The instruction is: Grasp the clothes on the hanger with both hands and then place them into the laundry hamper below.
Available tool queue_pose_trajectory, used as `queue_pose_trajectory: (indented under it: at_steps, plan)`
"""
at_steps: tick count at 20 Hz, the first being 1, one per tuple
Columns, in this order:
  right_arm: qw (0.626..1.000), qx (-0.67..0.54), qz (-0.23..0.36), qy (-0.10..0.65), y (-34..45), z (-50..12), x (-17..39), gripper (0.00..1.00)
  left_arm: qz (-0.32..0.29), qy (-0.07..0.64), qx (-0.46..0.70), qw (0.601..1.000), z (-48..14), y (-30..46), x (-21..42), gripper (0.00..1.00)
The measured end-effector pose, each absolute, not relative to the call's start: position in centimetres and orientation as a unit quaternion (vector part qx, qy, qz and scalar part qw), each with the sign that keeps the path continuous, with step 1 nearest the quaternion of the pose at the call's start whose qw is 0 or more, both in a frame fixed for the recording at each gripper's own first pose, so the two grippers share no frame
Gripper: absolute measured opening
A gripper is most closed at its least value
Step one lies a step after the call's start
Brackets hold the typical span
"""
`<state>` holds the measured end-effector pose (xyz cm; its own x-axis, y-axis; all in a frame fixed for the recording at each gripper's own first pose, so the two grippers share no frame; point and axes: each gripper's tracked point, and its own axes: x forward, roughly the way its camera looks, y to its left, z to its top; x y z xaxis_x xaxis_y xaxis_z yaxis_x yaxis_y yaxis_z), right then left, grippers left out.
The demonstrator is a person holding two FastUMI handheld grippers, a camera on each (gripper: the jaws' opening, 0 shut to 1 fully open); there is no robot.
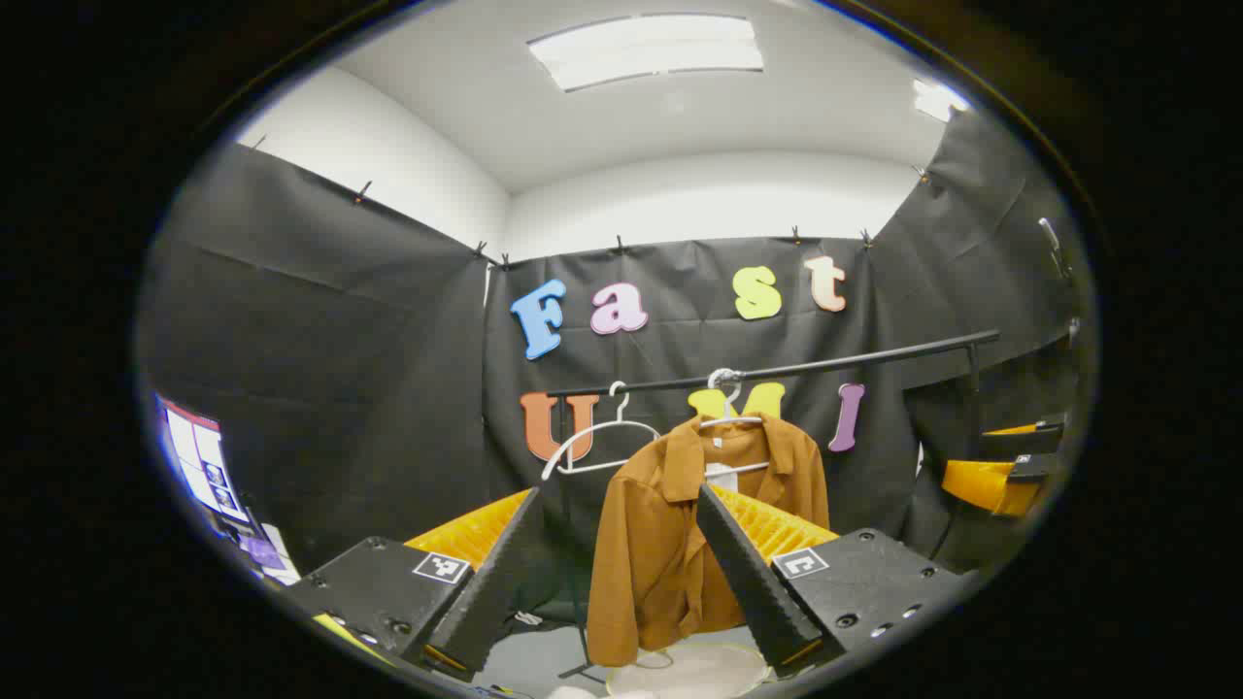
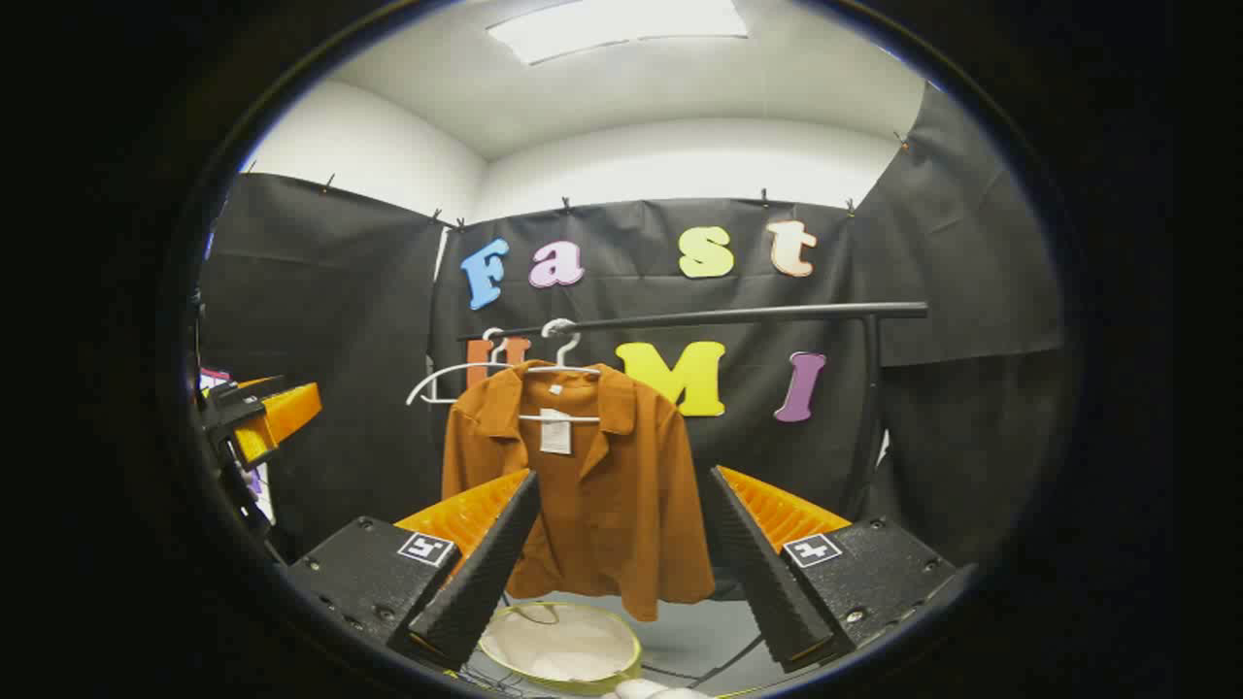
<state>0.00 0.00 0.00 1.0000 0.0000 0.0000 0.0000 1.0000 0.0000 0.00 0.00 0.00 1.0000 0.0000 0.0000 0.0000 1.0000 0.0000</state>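
Two grippers: I see both with fingers spread apart, clamped on nothing.
Landmark: the black rail (image 2: 719, 316), running across in front of the booth wall.
Shirt: one brown shirt (image 2: 592, 485) hangs from the rail on a white hanger (image 2: 561, 369), well ahead of both tools.
Spare hanger: an empty white hanger (image 1: 597, 437) hangs on the rail just beside the shirt.
Left gripper (image 1: 621, 573): I hold it below rail height, short of the shirt.
Right gripper (image 2: 621, 553): likewise below the rail, apart from the shirt.
Hamper: the round hamper (image 2: 563, 646) sits on the floor beneath the rail, under the shirt's hem.
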Motion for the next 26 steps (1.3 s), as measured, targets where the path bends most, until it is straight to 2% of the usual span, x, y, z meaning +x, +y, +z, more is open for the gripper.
queue_pose_trajectory:
  at_steps: [15,21,26]
  plan:
    - [1.000,-0.013,-0.018,-0.002,3.2,0.3,-4.8,1.00,-0.027,0.000,0.001,1.000,0.4,2.5,-3.8,0.99]
    - [1.000,-0.008,-0.009,0.005,4.0,-0.3,-3.3,1.00,-0.033,0.000,-0.010,0.999,0.3,2.4,-3.8,0.99]
    - [1.000,0.006,0.001,0.014,3.6,-1.5,0.2,1.00,-0.034,0.015,-0.007,0.999,-1.2,1.3,-1.6,0.99]
